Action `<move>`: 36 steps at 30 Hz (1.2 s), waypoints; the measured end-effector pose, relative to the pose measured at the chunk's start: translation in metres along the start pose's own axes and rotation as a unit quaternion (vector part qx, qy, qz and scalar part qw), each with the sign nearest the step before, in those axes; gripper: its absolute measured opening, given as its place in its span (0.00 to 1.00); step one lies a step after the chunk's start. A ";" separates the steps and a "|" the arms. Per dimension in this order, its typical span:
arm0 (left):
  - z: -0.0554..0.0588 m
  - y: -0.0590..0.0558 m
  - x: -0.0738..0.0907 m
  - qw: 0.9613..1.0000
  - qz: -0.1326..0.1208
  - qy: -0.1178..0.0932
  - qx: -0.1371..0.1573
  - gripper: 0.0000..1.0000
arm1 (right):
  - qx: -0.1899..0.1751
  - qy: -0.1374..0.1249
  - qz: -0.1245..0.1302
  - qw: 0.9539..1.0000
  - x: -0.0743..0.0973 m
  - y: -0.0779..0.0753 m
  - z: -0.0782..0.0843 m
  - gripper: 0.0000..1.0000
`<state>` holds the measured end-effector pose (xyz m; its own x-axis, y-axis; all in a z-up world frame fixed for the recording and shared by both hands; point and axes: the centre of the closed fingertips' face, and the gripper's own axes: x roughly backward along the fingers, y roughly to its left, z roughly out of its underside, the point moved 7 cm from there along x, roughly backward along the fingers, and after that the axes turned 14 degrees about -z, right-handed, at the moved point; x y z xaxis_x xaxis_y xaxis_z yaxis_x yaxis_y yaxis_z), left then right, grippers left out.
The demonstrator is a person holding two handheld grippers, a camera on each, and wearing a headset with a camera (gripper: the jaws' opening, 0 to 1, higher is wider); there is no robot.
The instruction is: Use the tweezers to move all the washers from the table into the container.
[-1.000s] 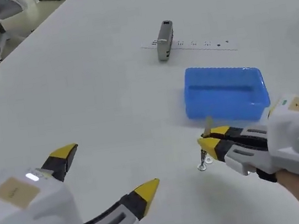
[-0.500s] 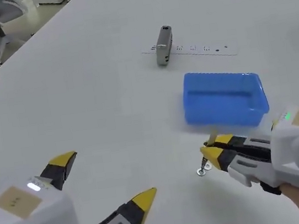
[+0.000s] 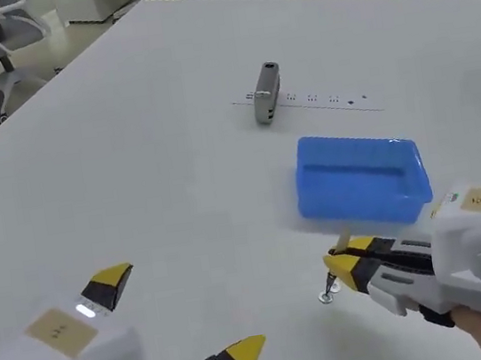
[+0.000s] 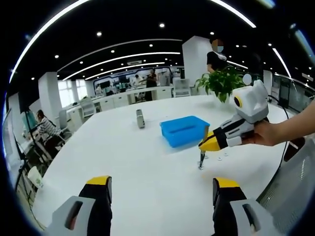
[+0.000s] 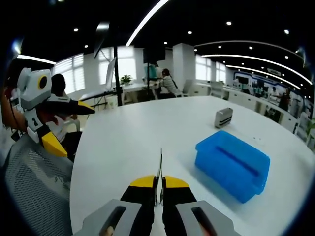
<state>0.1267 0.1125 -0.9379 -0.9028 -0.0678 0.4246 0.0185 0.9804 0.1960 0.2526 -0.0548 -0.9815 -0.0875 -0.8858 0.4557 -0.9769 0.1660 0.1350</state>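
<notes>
Washers (image 3: 329, 296) on table (image 3: 156, 156), just before container (image 3: 361, 179)

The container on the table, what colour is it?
The container is plain bright blue, seen best in the head view.

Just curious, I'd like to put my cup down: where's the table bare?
Bare: the wide stretch left of the blue container and grey box. Crowded: the container's near side, around the right claw, tweezers and washers.

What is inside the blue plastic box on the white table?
Inside the rectangular blue plastic box I see bare blue floor with nothing on it. Its near wall covers the floor's front strip, so that part is hidden.
</notes>
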 end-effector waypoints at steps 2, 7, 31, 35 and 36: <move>0.000 0.000 0.000 1.000 0.001 -0.001 -0.001 0.89 | -0.002 0.003 -0.001 1.000 0.000 0.000 0.000 0.00; 0.000 -0.001 -0.001 1.000 0.004 -0.001 0.002 0.95 | -0.014 -0.002 0.002 1.000 0.005 0.002 -0.005 0.00; 0.000 -0.002 -0.002 1.000 0.003 -0.012 -0.004 0.99 | -0.001 -0.036 0.013 0.999 0.028 -0.015 -0.070 0.00; 0.001 -0.001 -0.003 1.000 0.000 -0.009 -0.005 0.99 | 0.003 -0.037 0.011 0.999 0.027 -0.025 -0.078 0.00; 0.002 -0.001 -0.003 1.000 0.000 -0.008 -0.005 0.99 | 0.003 -0.037 0.011 0.999 0.027 -0.027 -0.080 0.00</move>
<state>0.1289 0.1120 -0.9410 -0.9096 -0.0652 0.4103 0.0227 0.9784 0.2056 0.2918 -0.0486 -0.9027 -0.1225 -0.9115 0.3926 -0.9758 0.1828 0.1200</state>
